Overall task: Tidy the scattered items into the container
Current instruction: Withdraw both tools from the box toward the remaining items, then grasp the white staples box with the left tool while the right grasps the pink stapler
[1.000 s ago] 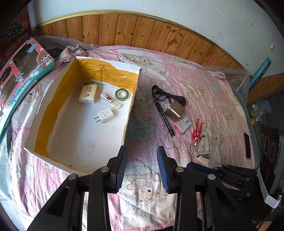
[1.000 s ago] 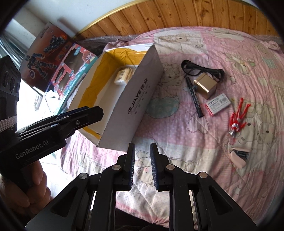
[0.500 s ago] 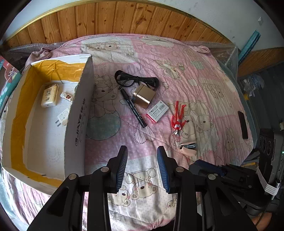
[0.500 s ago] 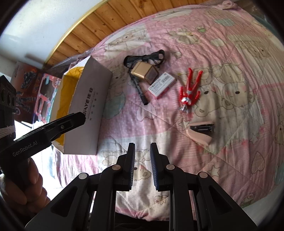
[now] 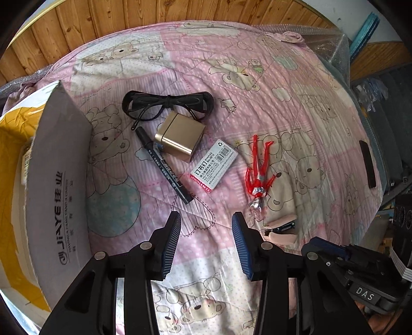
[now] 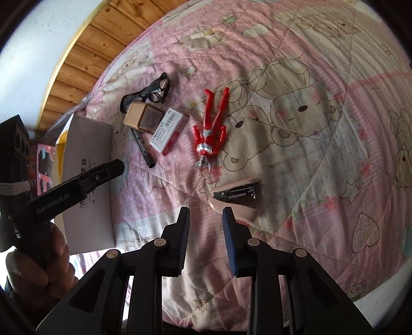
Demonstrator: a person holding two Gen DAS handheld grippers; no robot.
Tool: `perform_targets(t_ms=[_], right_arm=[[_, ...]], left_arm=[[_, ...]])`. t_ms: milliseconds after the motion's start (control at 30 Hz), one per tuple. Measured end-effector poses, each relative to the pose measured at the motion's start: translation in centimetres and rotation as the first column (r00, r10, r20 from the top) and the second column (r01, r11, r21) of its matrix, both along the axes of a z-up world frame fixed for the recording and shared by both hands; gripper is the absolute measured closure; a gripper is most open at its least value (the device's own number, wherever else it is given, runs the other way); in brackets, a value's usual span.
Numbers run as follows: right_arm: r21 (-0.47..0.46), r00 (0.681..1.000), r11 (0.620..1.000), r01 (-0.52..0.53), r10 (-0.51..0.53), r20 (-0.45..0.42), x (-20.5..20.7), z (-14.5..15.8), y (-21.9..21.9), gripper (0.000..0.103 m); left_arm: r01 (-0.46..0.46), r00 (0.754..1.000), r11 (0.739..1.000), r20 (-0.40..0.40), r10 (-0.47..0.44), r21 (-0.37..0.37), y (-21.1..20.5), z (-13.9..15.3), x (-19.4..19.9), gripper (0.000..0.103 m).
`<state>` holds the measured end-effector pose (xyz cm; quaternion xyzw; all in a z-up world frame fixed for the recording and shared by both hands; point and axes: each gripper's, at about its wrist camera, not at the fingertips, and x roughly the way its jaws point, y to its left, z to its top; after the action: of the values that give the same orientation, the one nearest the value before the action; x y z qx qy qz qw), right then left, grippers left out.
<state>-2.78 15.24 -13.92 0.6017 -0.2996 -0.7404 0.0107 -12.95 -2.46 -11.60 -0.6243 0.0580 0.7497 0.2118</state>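
Observation:
On the pink bear quilt lie black glasses (image 5: pixel 167 105), a gold box (image 5: pixel 180 136), a black marker (image 5: pixel 164 165), a staples box (image 5: pixel 213 165), a red figure (image 5: pixel 258 170) and a pink stapler (image 5: pixel 282 229). The cardboard container (image 5: pixel 59 180) stands at the left with its yellow-lined inside mostly hidden. My left gripper (image 5: pixel 206 221) is open and empty, just short of the marker's tip. My right gripper (image 6: pixel 206 216) is open and empty. The stapler (image 6: pixel 237 198) lies just beyond its right fingertip, and the red figure (image 6: pixel 211 128) is farther on.
A flat black object (image 5: pixel 367 165) lies near the quilt's right edge. Wooden wall panelling (image 5: pixel 103 18) runs behind the bed. A hand (image 6: pixel 38 270) holds the left gripper beside the container (image 6: pixel 87 180). Bare quilt stretches to the right (image 6: pixel 334 154).
Both views have swung from the container to the scattered items and come closer to the quilt. The right gripper's jaws have widened, and it now sits just short of the stapler.

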Motion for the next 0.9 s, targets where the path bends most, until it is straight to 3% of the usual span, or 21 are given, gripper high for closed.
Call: perform_targets(t_ms=[100, 233, 467, 633, 900], right_arm=[[-0.03, 0.998, 0.999, 0.042, -0.04, 0.051, 0.1, -1.8, 0.6, 0.072], [-0.088, 0.987, 0.99, 0.108, -0.096, 0.125, 0.3, -4.0, 1.3, 0.061], [-0.112, 0.98, 0.979, 0.17, -0.156, 0.123, -0.3, -4.6, 2.5, 0.056], [-0.108, 0.981, 0.981, 0.159, -0.145, 0.131, -1.4, -6.5, 2.4, 0.056], [-0.025, 0.998, 0.999, 0.046, -0.044, 0.051, -5.1, -5.0, 0.0, 0.056]], left_arm=[[0.027, 1.0, 0.999, -0.01, -0.028, -0.026, 1.2, -1.5, -1.2, 0.06], [0.066, 0.998, 0.997, -0.021, -0.066, -0.04, 2.4, -3.0, -2.4, 0.06], [0.106, 0.994, 0.992, -0.004, -0.106, -0.068, 3.8, -5.7, -4.0, 0.06], [0.124, 0.992, 0.989, 0.007, -0.124, -0.08, 4.5, -6.9, -4.5, 0.056], [0.108, 0.994, 0.993, 0.029, -0.107, -0.051, 4.1, -7.6, -5.3, 0.047]])
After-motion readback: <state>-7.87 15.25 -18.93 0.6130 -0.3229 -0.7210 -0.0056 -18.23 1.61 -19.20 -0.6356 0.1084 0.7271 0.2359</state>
